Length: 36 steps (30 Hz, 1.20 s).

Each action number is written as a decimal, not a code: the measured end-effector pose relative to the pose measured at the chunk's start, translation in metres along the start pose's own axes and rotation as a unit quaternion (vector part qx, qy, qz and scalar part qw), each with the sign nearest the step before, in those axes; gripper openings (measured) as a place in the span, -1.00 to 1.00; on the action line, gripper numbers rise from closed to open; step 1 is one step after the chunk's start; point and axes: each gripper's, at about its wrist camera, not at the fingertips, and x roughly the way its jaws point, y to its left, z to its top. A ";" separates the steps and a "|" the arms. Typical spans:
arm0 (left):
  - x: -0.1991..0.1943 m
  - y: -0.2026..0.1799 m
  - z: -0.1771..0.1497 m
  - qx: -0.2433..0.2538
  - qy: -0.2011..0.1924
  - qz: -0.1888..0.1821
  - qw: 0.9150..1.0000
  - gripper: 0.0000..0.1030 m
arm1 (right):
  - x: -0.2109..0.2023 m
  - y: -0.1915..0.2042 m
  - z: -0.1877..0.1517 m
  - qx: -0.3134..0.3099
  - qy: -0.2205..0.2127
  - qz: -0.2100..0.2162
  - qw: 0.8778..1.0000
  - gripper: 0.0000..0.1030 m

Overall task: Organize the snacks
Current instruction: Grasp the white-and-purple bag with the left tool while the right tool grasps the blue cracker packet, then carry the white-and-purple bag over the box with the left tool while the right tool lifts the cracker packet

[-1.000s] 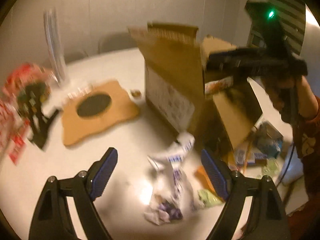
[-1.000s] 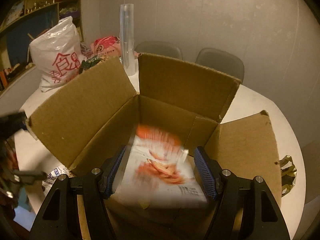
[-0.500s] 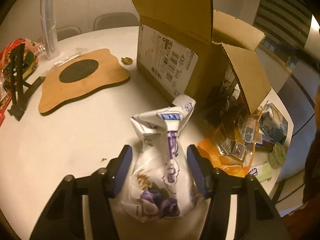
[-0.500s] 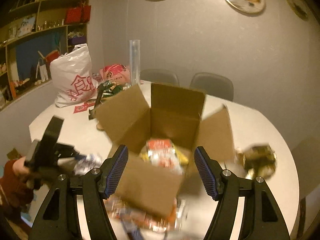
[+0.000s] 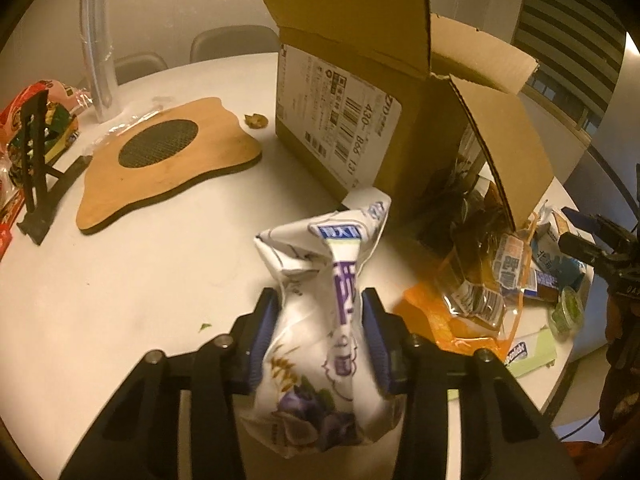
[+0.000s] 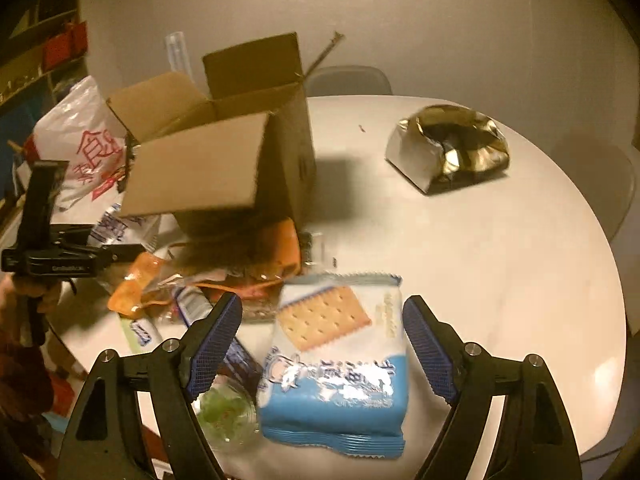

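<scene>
Two grippers are at work on a round white table (image 6: 500, 240) strewn with snacks around an open cardboard box (image 5: 352, 120). The left gripper (image 5: 320, 324) is clenched on a crumpled white-and-purple snack bag (image 5: 328, 320), both pads pressed into its sides, the bag's twisted top pointing toward twelve o'clock at the box's labelled wall. The right gripper (image 6: 322, 344) is spread wide, its pads either side of a blue-and-white cracker packet (image 6: 332, 364) lying flat on the table and touching neither. The box (image 6: 224, 152) stands at about ten o'clock from that packet, with a heap of orange wrappers (image 6: 208, 280) at its foot. The step in hand looks like gathering: one bag gripped, a second lined up. Next, the left would likely need to lift its bag above the upright flaps before letting go inside, while the right must close on the packet. A small cup of green sweets (image 6: 226, 412) sits just beside the right gripper's left pad and could get nudged.
</scene>
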 end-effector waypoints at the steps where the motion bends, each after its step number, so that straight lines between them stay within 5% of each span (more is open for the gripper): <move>1: -0.001 0.000 0.000 0.000 -0.001 0.000 1.000 -0.28 | 0.002 0.000 -0.002 0.001 0.003 -0.007 1.000 0.57; 12: -0.013 -0.002 -0.002 0.001 -0.020 0.004 1.000 -0.50 | 0.012 -0.003 -0.012 0.005 0.032 -0.024 0.999 0.56; 17: -0.028 -0.003 -0.005 0.005 -0.036 0.020 0.999 -0.51 | 0.013 -0.004 -0.013 0.009 0.042 -0.010 0.999 0.30; 22: -0.049 0.001 -0.005 -0.002 -0.054 0.031 0.998 -0.53 | 0.011 -0.007 -0.013 0.009 0.032 -0.019 0.999 0.24; 36: -0.147 -0.008 0.028 0.025 -0.153 0.082 0.985 -0.54 | -0.050 -0.030 0.025 0.011 -0.084 -0.031 0.996 0.24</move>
